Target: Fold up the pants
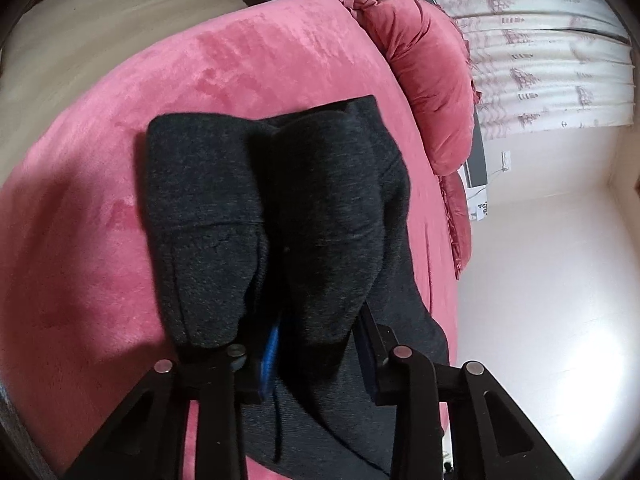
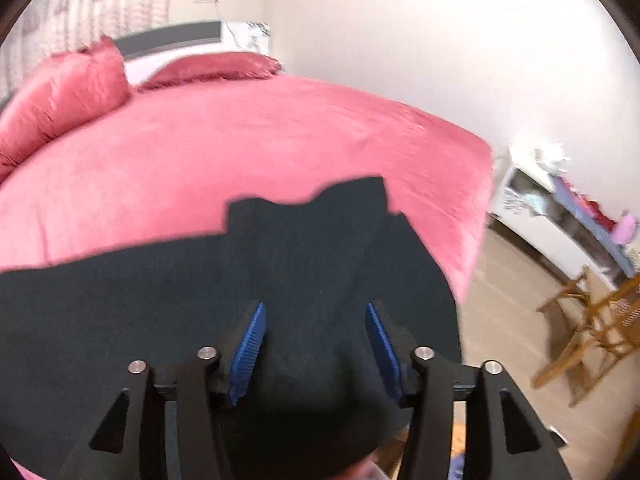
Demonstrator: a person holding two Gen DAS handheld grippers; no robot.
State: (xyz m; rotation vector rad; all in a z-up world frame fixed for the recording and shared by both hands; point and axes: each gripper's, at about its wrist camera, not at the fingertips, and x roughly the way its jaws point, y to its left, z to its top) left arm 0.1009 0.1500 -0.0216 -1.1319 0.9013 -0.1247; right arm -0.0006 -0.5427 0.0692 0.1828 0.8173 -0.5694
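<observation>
Presently: dark charcoal knit pants [image 1: 280, 208], partly folded, centre frame on pink velvet bed [image 1: 100, 220]; left gripper [image 1: 312, 356] narrow, fabric bunched between, grip uncertain; right gripper [image 2: 316, 352] wide, empty; risk: released fold slumping open.

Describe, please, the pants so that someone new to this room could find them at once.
Start at the big bed with the pink velvety cover. Near its front edge, away from the pink pillows, lie the pants. They are the only dark charcoal cloth there, folded over into thick layers.
</observation>
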